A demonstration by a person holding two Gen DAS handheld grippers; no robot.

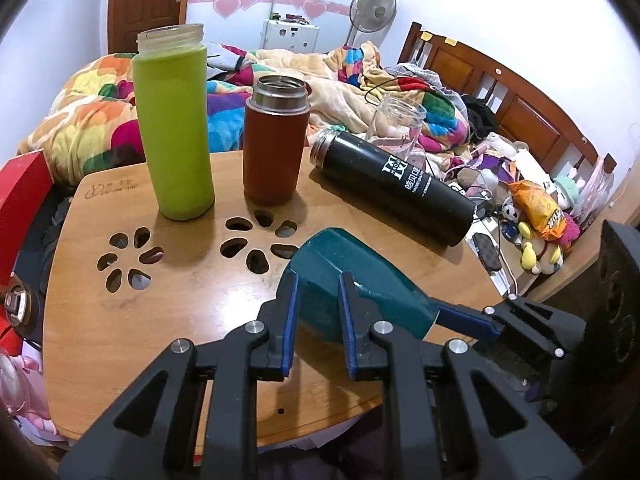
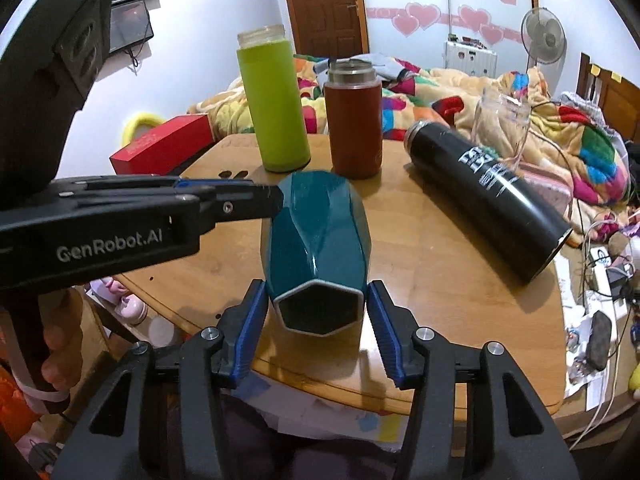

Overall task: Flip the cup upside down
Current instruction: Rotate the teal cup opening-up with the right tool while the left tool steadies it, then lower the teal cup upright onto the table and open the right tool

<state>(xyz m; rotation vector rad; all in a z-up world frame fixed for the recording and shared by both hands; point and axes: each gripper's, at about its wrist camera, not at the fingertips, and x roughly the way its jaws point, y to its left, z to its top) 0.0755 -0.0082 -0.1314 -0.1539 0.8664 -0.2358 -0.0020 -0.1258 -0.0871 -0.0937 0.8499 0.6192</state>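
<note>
A teal faceted cup [image 1: 352,276] [image 2: 316,240] is held on its side just above the wooden table [image 1: 160,320], its hexagonal mouth toward the right wrist camera. My left gripper [image 1: 318,288] is shut on the cup's closed end; from the right wrist view it comes in from the left [image 2: 256,200]. My right gripper [image 2: 316,308] stands open around the cup's mouth, its blue pads [image 2: 256,312] a little off each side. In the left wrist view the right gripper's finger [image 1: 472,316] shows at the cup's right end.
On the table stand a green bottle [image 1: 172,124] [image 2: 274,100] and a brown flask [image 1: 276,140] [image 2: 352,116]; a black flask [image 1: 396,188] [image 2: 488,204] lies on its side beside a clear jar [image 1: 396,128]. A red box [image 2: 164,144] sits left, with bedding behind.
</note>
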